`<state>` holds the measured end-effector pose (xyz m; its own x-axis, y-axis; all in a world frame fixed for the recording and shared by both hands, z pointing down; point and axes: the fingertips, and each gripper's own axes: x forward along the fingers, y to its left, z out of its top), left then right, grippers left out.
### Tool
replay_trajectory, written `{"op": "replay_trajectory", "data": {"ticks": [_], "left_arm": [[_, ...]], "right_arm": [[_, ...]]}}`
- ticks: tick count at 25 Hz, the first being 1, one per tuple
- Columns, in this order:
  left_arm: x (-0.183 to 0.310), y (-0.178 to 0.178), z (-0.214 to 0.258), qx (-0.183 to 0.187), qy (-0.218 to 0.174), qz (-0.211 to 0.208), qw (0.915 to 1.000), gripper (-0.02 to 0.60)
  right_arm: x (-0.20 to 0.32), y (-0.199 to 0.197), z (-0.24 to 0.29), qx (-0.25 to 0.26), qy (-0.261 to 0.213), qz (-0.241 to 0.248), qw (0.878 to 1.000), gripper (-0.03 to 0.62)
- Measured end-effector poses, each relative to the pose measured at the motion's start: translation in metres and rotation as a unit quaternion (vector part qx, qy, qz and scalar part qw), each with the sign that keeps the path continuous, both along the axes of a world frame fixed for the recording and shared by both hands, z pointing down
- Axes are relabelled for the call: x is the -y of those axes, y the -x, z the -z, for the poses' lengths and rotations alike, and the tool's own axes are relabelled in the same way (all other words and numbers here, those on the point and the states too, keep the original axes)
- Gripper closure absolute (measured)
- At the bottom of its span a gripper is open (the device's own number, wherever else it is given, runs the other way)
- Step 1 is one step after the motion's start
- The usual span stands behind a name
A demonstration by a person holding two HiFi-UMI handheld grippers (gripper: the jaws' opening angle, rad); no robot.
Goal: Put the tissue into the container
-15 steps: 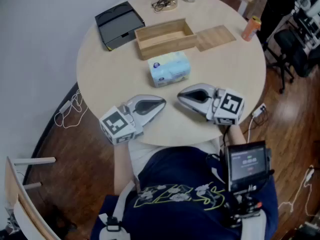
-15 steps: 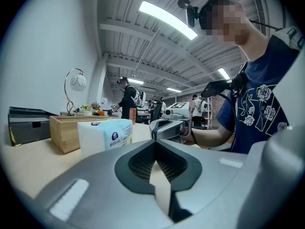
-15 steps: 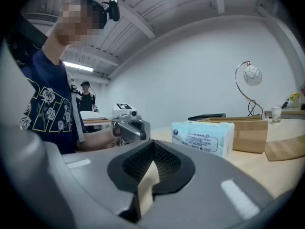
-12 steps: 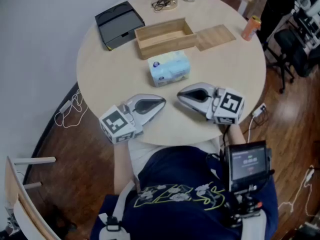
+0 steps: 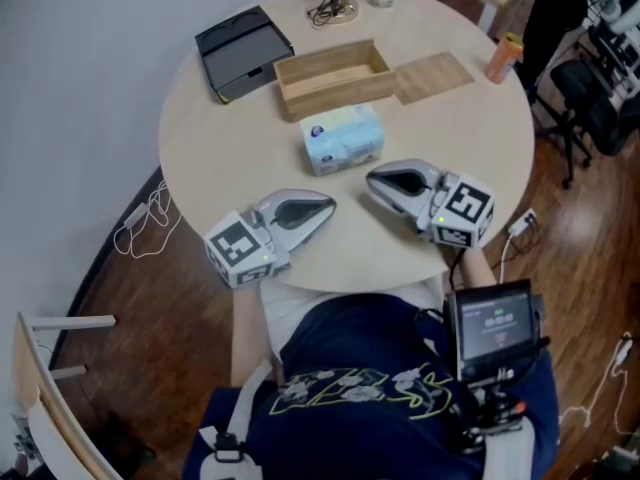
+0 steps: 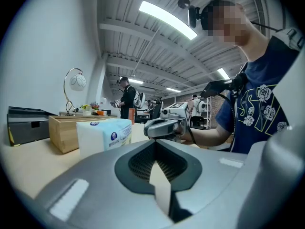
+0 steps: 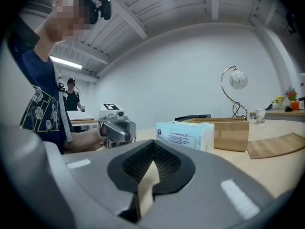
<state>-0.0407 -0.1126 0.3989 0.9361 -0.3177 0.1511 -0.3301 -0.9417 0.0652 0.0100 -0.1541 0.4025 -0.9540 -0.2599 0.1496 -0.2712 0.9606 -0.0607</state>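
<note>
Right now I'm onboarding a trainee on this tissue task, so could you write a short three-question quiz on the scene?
1. True or false: the tissue pack already lies inside the wooden box.
2. In the head view, what lies just right of the wooden box? A) a flat wooden board B) a black tray C) an orange bottle
3. How do the jaws of the left gripper and the right gripper stand?

Key
1. False: it lies on the table, on the near side of the box.
2. A
3. Both shut, with nothing between them.
</note>
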Motion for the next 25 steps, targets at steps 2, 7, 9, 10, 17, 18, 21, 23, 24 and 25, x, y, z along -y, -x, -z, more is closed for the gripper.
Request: {"op": "replay_trajectory", "data": {"ticks": [2, 7, 9, 10, 17, 18, 21, 23, 24, 25], "left_arm": [[-0.005, 0.002, -0.002, 0.002, 0.005, -0.017, 0.9998, 0.577], [0.015, 0.038, 0.0, -0.004, 0.001, 0.025, 0.9997, 0.344], [0.026, 0.055, -0.001, -0.003, -0.001, 0.038, 0.9993, 0.289], [0.033, 0.061, -0.001, -0.003, -0.001, 0.042, 0.9991, 0.267], [0.083, 0.071, -0.003, -0.001, 0.006, 0.04, 0.9992, 0.238], [0.089, 0.067, -0.003, 0.0, 0.007, 0.033, 0.9994, 0.238], [0.106, 0.055, 0.001, -0.001, 0.002, 0.022, 0.9998, 0.238], [0.112, 0.047, 0.003, -0.001, 0.0, 0.016, 0.9999, 0.238], [0.112, 0.042, 0.003, -0.001, 0.0, 0.008, 1.0, 0.238], [0.111, 0.036, 0.003, -0.001, 0.0, -0.003, 1.0, 0.238]], "right_arm": [[0.006, -0.009, 0.001, -0.003, 0.003, -0.008, 1.0, 0.586], [0.019, -0.039, -0.007, -0.034, 0.017, 0.013, 0.999, 0.251], [0.028, -0.048, -0.013, -0.053, 0.025, 0.033, 0.998, 0.175], [0.035, -0.054, -0.013, -0.049, 0.027, 0.039, 0.998, 0.156], [0.085, -0.055, -0.001, 0.001, 0.015, 0.084, 0.996, 0.117], [0.089, -0.048, 0.0, 0.001, 0.012, 0.095, 0.995, 0.117], [0.098, -0.021, 0.004, -0.009, -0.003, 0.12, 0.993, 0.115], [0.099, -0.003, 0.005, -0.016, 0.0, 0.134, 0.991, 0.115], [0.099, 0.006, 0.004, -0.019, 0.005, 0.139, 0.99, 0.119], [0.099, 0.013, 0.003, -0.021, 0.009, 0.141, 0.99, 0.139]]}}
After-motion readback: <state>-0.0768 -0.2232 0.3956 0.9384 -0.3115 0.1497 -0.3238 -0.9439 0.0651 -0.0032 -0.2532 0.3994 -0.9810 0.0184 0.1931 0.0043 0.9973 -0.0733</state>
